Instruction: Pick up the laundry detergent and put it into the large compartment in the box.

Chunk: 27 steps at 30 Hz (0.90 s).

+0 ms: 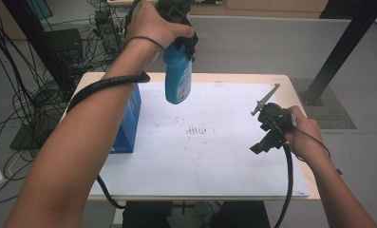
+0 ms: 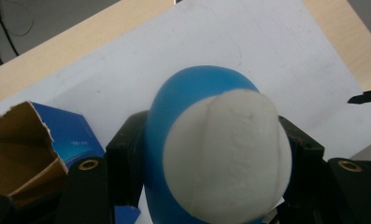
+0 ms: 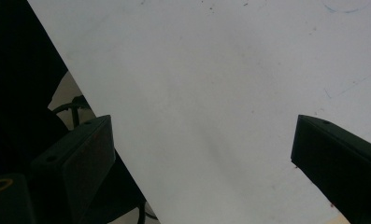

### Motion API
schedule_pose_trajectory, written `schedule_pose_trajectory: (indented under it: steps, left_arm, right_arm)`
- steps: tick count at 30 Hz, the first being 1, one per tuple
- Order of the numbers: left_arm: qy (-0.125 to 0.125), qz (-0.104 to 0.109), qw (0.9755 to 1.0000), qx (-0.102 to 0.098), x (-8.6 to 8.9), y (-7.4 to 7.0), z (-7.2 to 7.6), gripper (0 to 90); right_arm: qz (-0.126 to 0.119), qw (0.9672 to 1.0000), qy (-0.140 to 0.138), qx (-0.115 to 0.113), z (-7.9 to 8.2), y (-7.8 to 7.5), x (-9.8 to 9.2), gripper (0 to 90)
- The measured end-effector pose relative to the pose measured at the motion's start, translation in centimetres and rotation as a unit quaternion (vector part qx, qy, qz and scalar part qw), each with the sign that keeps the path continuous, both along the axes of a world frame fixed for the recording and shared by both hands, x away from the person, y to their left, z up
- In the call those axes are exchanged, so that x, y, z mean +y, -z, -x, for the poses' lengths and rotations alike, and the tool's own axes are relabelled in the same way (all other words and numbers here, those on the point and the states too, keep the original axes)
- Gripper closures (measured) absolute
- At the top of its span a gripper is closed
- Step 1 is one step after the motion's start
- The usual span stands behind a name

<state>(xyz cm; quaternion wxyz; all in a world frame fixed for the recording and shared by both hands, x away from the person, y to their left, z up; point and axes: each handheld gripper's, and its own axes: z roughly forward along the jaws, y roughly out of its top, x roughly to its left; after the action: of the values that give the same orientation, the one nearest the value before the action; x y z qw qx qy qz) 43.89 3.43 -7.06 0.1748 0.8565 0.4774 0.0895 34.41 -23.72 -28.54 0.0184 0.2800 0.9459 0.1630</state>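
Observation:
A blue bottle (image 1: 178,78) hangs in the air over the far middle of the table, with my left gripper (image 1: 179,45) shut on its upper part. In the left gripper view the bottle (image 2: 174,107) sits between both black jaws, its white rounded end (image 2: 227,158) facing the camera. My right gripper (image 1: 261,124) hovers low over the right side of the white sheet (image 1: 224,161). It is open, and in the right gripper view its fingers (image 3: 80,158) stand wide apart with bare sheet (image 3: 211,93) between them.
A blue cardboard box (image 1: 129,118) stands at the table's left side, its torn top open (image 2: 29,144). Small dark marks (image 1: 200,129) dot the middle of the sheet. Black frame posts and cables (image 1: 15,95) surround the table.

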Motion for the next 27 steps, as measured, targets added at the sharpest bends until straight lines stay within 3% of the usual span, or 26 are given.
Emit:
schedule_pose_trajectory:
  steps: [6, 12, 17, 21, 25, 27]
  left_arm:
    - [-0.002, 0.010, 0.9999, -0.007, 0.2, -1.8, 0.2, 37.8]
    - [-0.017, 0.018, 0.9996, -0.012, 1.0, -1.8, 0.3, 37.8]
    - [-0.040, 0.026, 0.9988, -0.013, 2.3, -1.7, 0.0, 37.9]
    - [-0.054, 0.015, 0.9983, -0.015, 3.6, -1.6, -0.2, 37.9]
    - [-0.076, 0.010, 0.9968, -0.022, 5.0, -1.9, -0.3, 37.9]
    - [-0.097, 0.019, 0.9949, -0.020, 5.7, -1.9, -0.3, 37.9]
  right_arm:
    - [0.000, 1.0000, -0.001, -0.001, 0.0, -0.1, 0.2, 5.8]
    - [0.001, 1.0000, -0.005, -0.002, 0.0, -0.2, 0.5, 5.8]
    - [0.000, 1.0000, -0.002, -0.002, 0.1, -0.2, 0.5, 5.8]
    - [0.002, 1.0000, -0.001, -0.005, 0.2, -0.3, 0.4, 5.8]
    - [-0.001, 1.0000, 0.000, -0.006, 0.2, -0.3, 0.3, 5.8]
    - [-0.002, 1.0000, 0.000, -0.006, 0.2, -0.3, 0.4, 5.8]
